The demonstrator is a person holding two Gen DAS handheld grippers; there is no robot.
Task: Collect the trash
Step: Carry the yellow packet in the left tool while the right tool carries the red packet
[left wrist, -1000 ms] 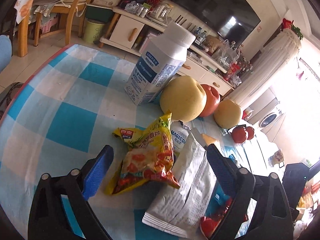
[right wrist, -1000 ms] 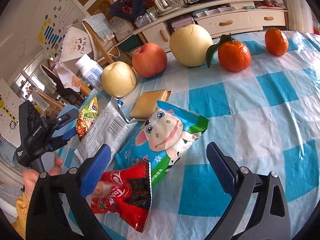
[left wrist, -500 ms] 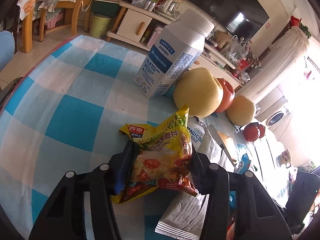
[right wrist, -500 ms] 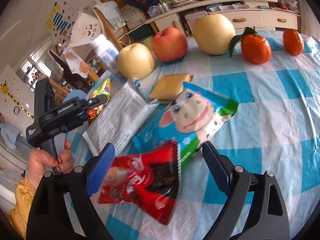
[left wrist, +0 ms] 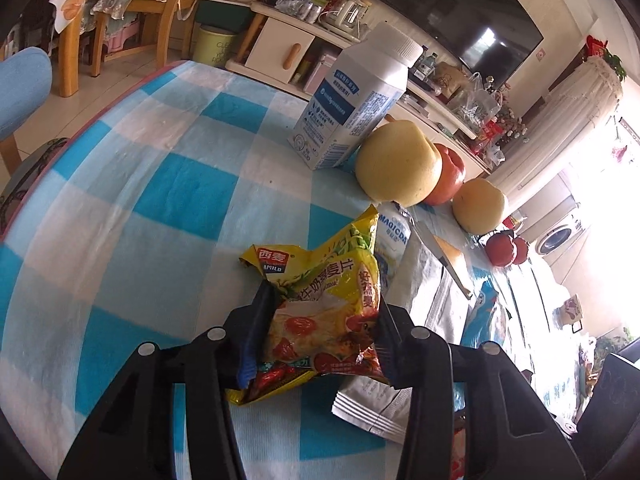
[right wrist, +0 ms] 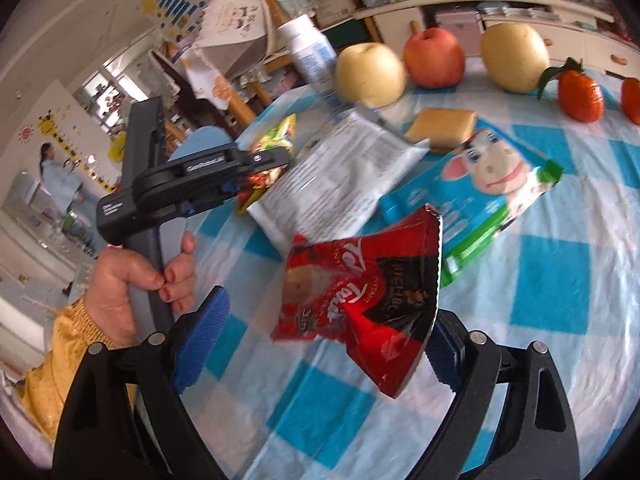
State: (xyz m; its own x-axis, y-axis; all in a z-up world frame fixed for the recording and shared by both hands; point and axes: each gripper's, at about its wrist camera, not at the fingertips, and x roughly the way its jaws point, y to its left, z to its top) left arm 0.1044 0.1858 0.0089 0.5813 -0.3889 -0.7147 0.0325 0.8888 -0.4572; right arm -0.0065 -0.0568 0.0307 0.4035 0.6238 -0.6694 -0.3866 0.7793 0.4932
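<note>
My left gripper (left wrist: 320,320) has closed in since before, its jaws closing on the yellow noodle packet (left wrist: 320,296); my right gripper (right wrist: 320,344) gapes around the red wrapper (right wrist: 360,292).

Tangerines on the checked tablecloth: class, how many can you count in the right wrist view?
2. One tangerine, with a green leaf, sits right of the yellow pear; the other tangerine is cut off by the right edge. More may lie out of view.

A blue-and-white checked tablecloth (left wrist: 120,184) covers the table. Behind it runs a low white cabinet (left wrist: 280,46) under a dark television (left wrist: 460,4) — wooden chairs (left wrist: 132,24) stand upper left on pale tiles. Strong daylight floods the right edge — a washing machine (left wrist: 558,238) sits there.
</note>
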